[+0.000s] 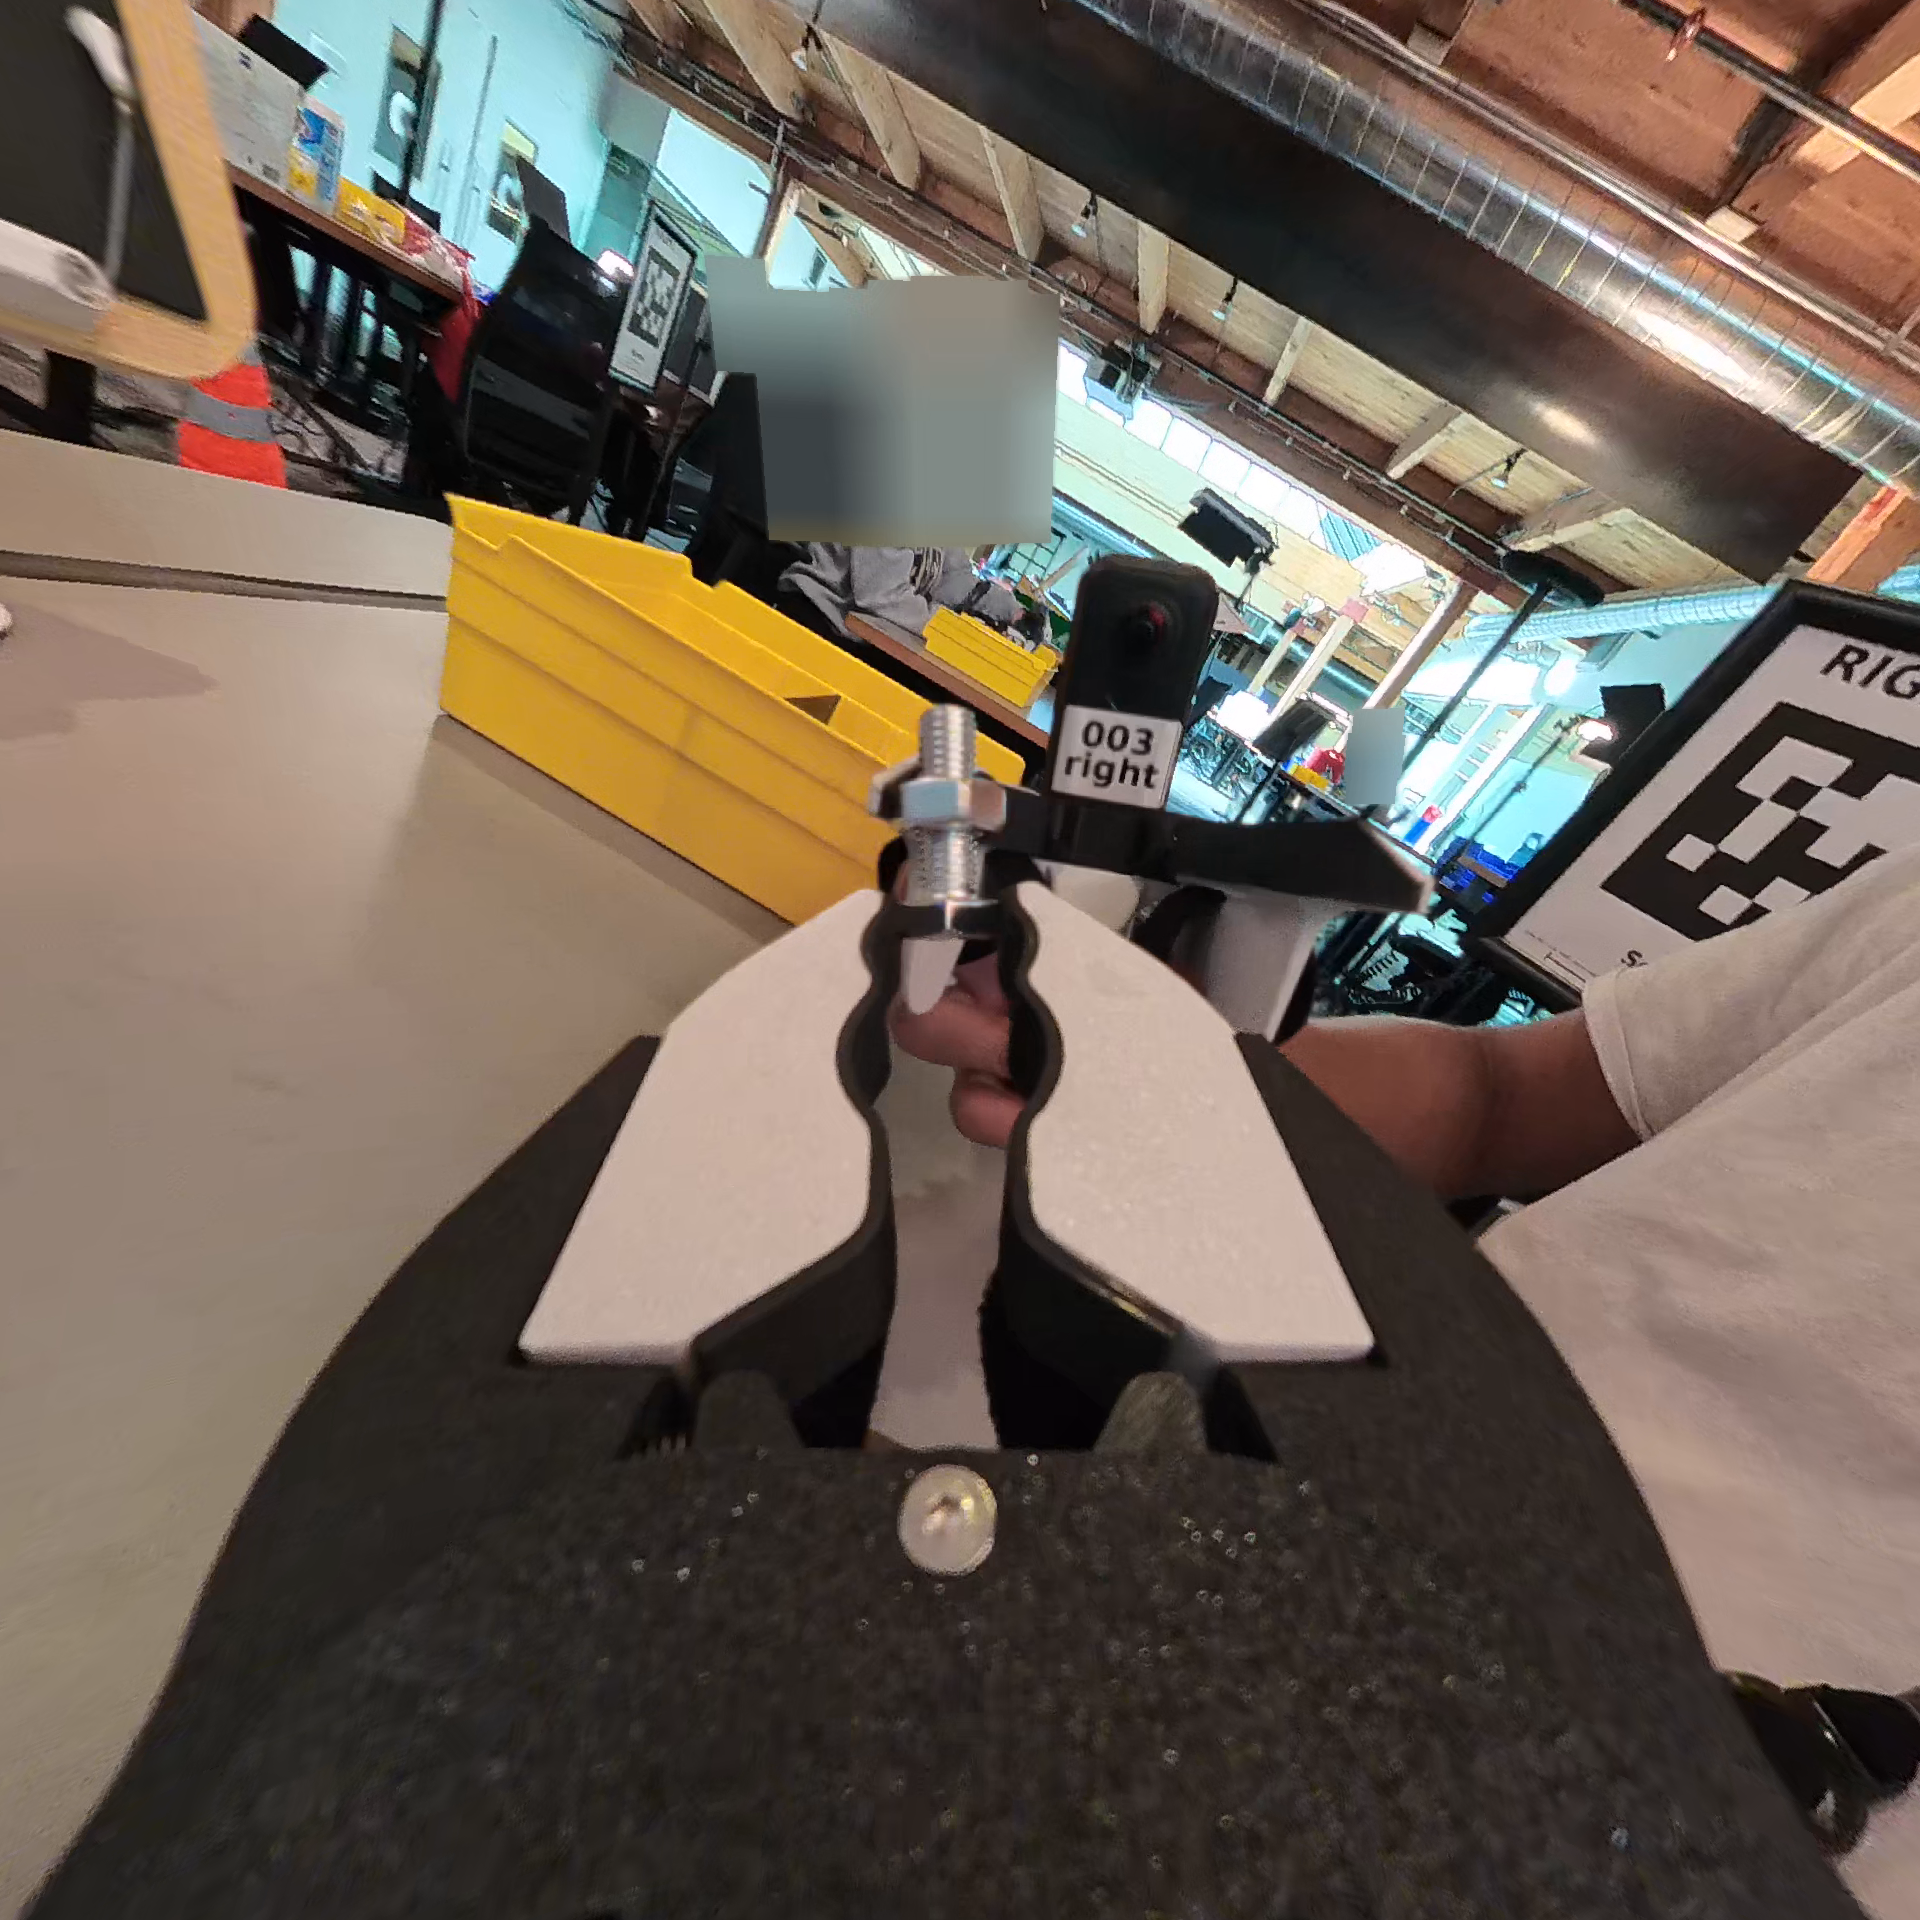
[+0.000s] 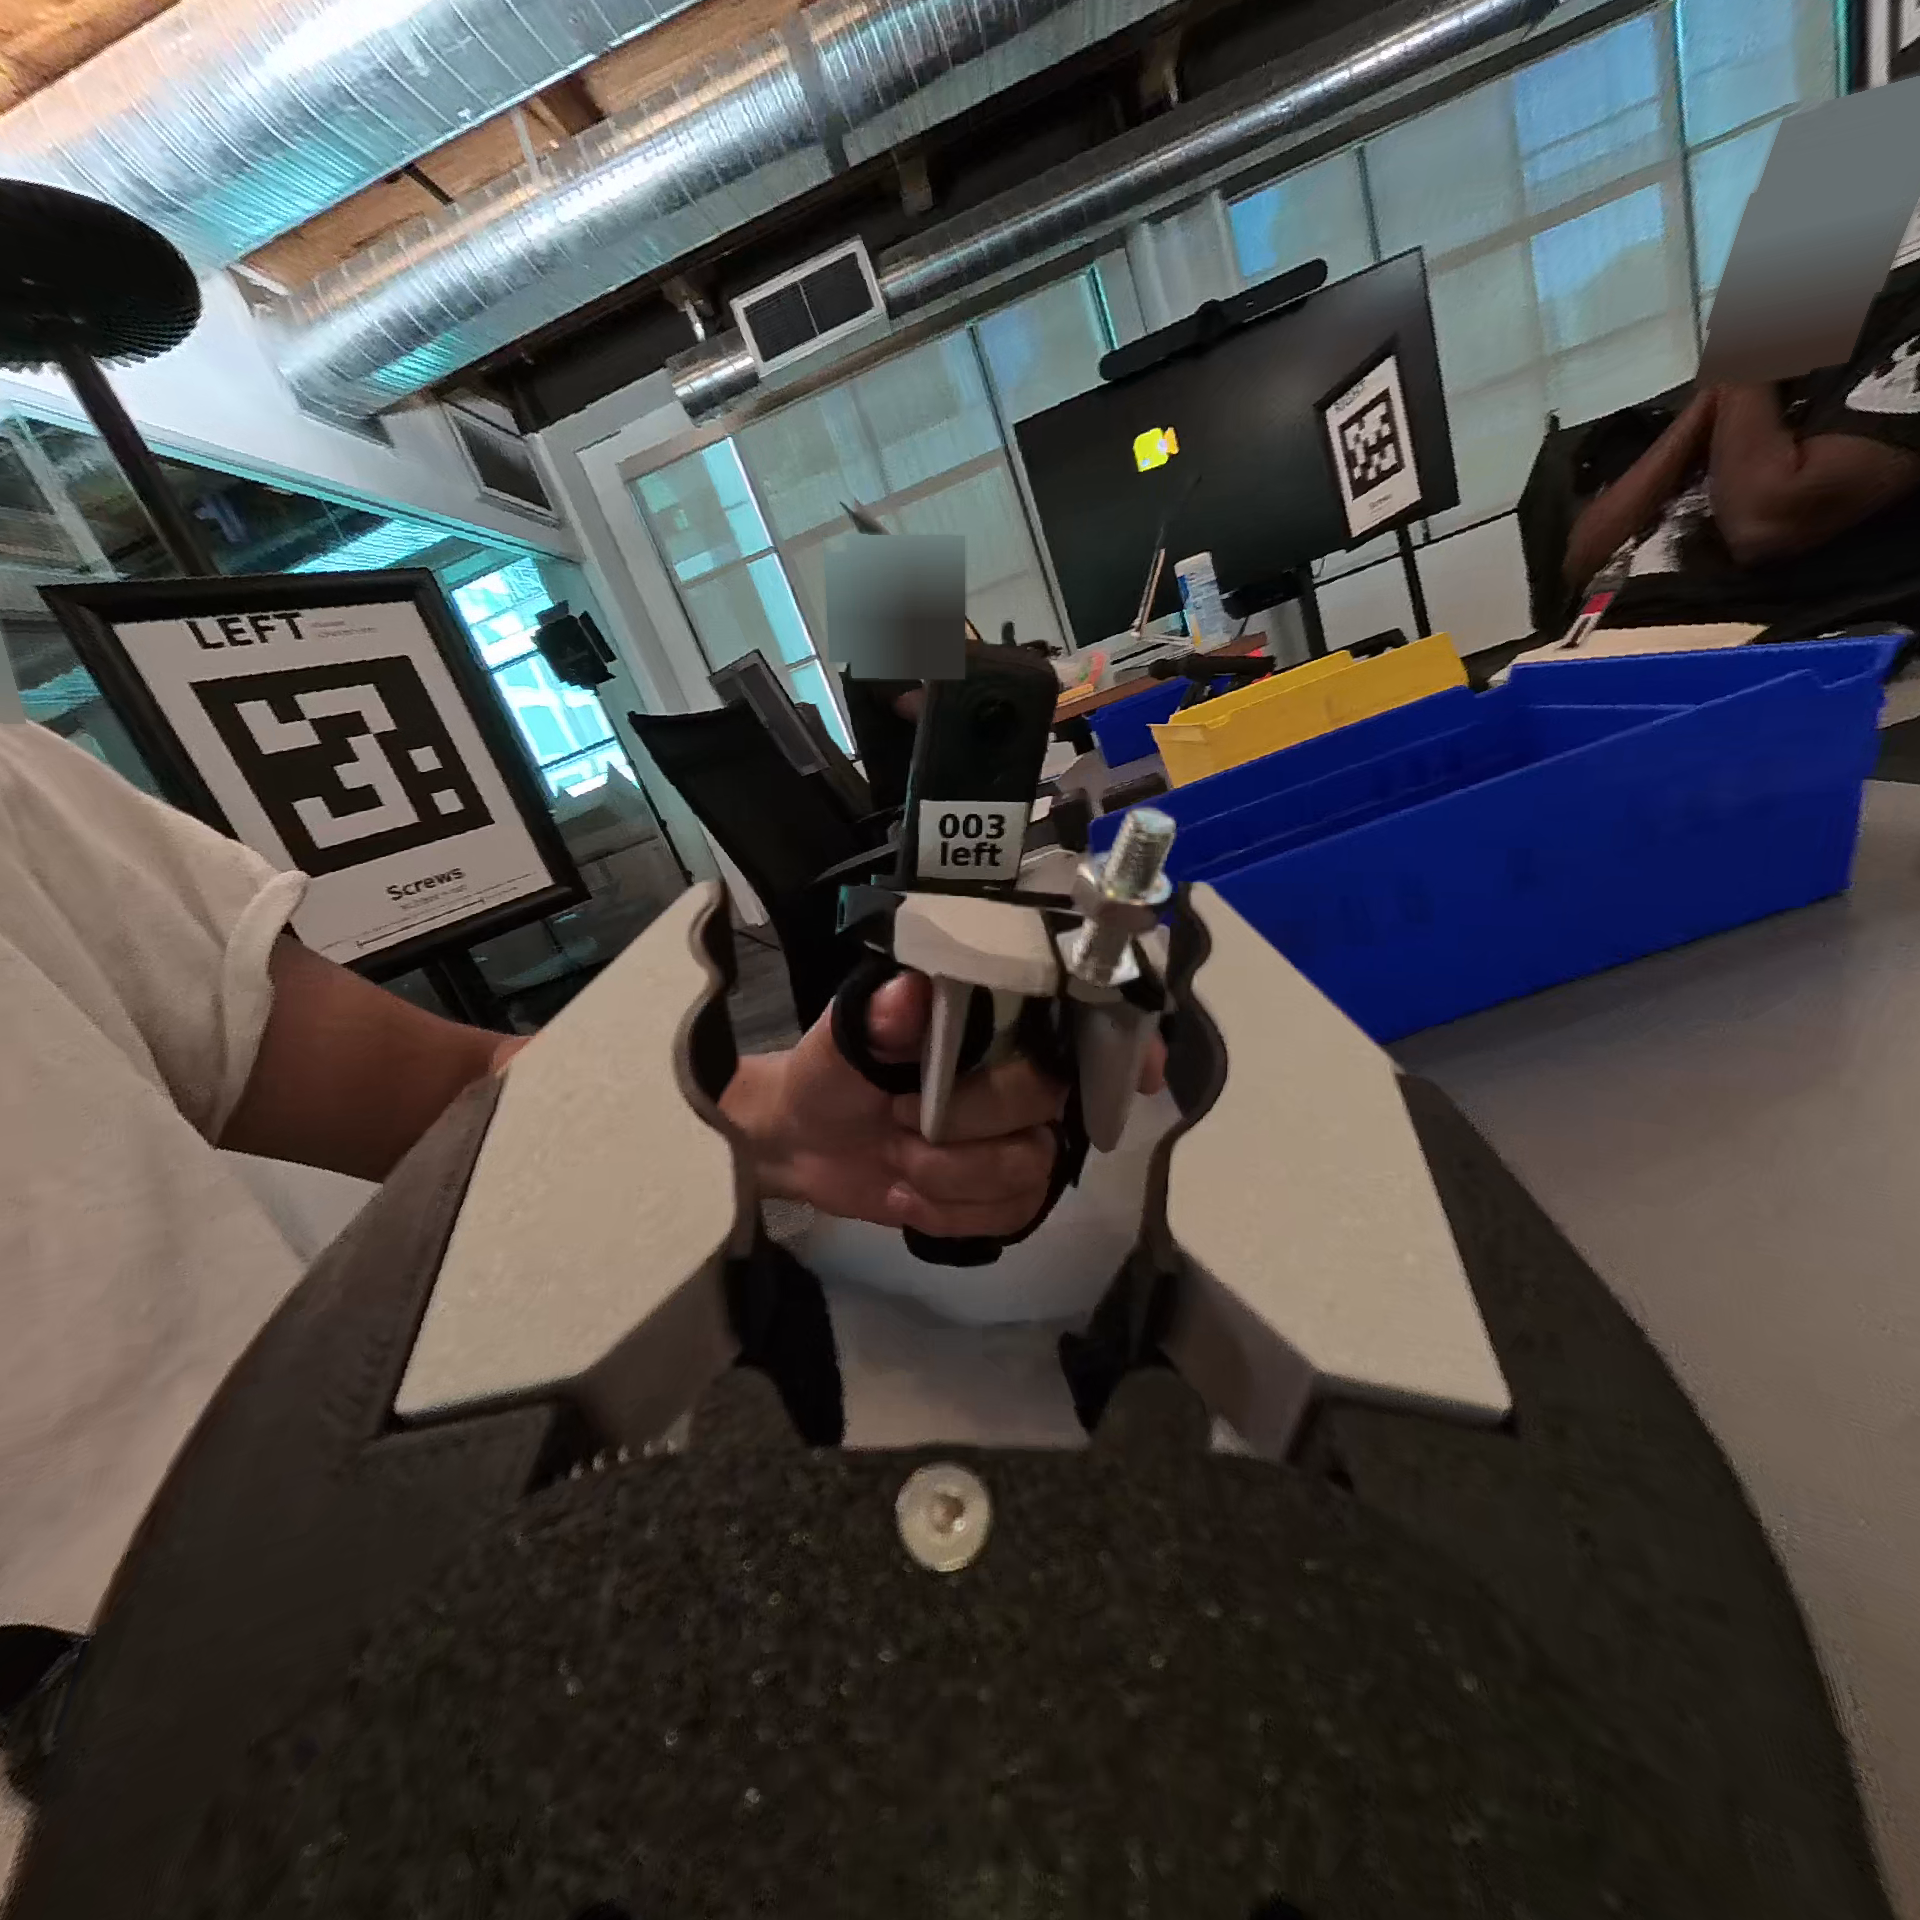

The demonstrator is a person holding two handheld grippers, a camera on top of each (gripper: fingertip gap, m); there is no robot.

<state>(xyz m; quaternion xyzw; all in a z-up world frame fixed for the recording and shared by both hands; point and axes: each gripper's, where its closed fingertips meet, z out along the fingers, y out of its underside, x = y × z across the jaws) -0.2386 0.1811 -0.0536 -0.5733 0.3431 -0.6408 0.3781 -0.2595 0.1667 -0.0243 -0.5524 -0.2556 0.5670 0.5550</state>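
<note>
Left wrist view: the left gripper (image 1: 943, 914) has its white fingers with wavy black rubber pads clenched on the hexagonal head of a bright, zinc-coloured bolt (image 1: 940, 831), whose threaded shank stands nearly upright above the fingertips. 1 hex nut (image 1: 935, 802) sits partway up the thread. The right gripper (image 1: 1143, 862) reaches in from the right, and 1 black fingertip of it lies against the nut; its other finger stands far off to the right. Behind it rises its black camera stick with a white printed label (image 1: 1114, 755). Farther back a glossy yellow plastic bin (image 1: 665, 707) rests on the matt beige table (image 1: 260, 935).

In the right wrist view the right gripper (image 2: 951, 935) is spread wide, its pads well apart, with the bolt (image 2: 1127, 899) tilted just inside its right-hand finger (image 2: 1278, 1039). The left gripper (image 2: 1117, 987) grips the bolt head from below, held by a hand (image 2: 894, 1122). A blue plastic bin (image 2: 1558, 831) stands beyond, and a black-framed sign (image 2: 322, 758) with a square black-and-white marker stands at left.
</note>
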